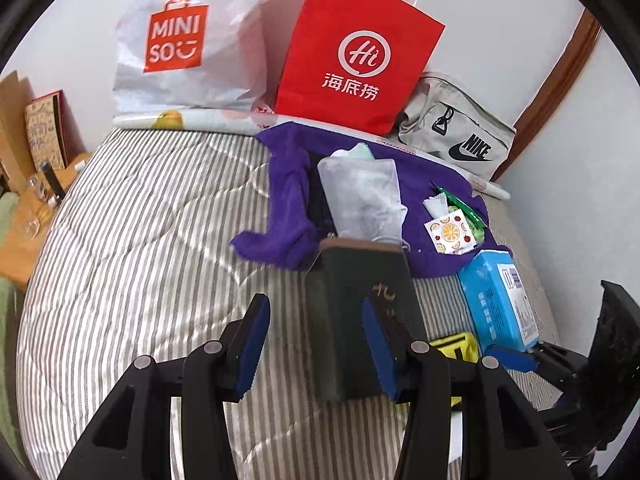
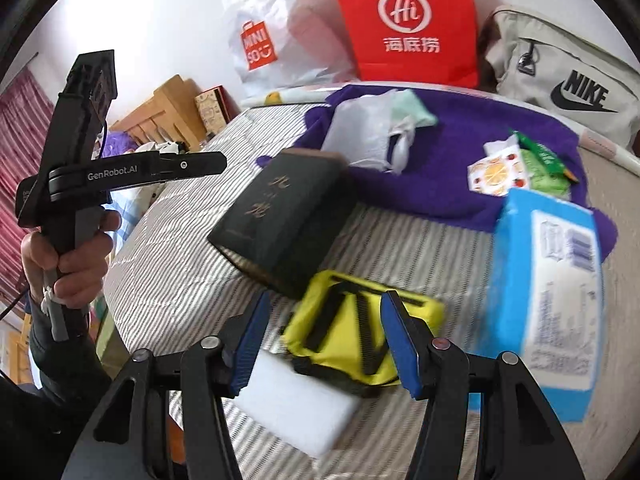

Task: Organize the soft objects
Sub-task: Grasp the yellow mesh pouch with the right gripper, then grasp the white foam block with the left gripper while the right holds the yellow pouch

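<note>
Left wrist: left gripper (image 1: 316, 348) jaws standing apart, gripping nothing; matte dark box (image 1: 364, 320) lying just behind the right pad; fuzzy purple cloth (image 1: 288, 200) beyond on striped quilt (image 1: 140, 240).

Right wrist: right gripper (image 2: 326, 344) jaws gaping over glossy yellow pouch (image 2: 348, 332); white foam block (image 2: 296, 412) lying beneath.

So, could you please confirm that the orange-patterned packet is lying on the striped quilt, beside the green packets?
Not quite: the orange-patterned packet lies on the purple towel, not directly on the striped quilt. It is indeed beside the green packets. Both wrist views show this, the right wrist view most clearly.
</note>
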`<state>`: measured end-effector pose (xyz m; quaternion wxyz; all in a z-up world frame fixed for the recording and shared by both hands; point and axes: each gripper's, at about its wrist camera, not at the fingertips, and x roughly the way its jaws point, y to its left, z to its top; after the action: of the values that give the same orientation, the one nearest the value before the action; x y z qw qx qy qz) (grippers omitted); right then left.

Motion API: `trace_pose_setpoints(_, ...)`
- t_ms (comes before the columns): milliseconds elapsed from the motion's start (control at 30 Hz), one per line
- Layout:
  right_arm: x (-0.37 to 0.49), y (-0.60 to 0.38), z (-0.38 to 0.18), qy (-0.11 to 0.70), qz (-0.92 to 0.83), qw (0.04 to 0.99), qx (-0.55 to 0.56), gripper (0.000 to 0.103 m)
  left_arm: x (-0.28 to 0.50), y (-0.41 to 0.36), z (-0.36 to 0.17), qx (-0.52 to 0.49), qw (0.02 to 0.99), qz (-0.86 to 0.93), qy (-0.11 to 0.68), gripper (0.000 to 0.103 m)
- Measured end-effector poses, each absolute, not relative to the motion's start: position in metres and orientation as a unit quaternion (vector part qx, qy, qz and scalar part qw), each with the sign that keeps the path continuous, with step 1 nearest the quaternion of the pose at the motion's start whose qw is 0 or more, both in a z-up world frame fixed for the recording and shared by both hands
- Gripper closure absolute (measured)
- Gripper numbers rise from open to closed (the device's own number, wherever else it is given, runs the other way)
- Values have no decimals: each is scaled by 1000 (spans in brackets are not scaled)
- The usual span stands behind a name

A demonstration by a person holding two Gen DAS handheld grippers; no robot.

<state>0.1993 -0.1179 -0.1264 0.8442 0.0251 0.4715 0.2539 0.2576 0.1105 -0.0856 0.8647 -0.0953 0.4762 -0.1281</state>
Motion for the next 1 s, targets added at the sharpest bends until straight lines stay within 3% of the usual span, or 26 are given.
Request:
trace_pose_setpoints(233,199,-86,-150,496,236,835,-21,66,242,129,-98,-101,863,-127,479,57)
trace_pose_setpoints(467,204,-76,-173,498,210,840,-43,68,227,141,-110,-113,859,-129,483,57)
trace_pose_setpoints(567,206,-84,-172,492,211,844,-30,75,221,144,-115,-116,857,-128,486,57)
trace_pose_setpoints(633,205,-89,-169,489,203,848,-31,79,218,145,-117,-117,856,-129,488,57)
trace_pose_setpoints(1000,175,-116,-119,435,210,875,2,81,195,120,-119,-106,851,-150,493,57)
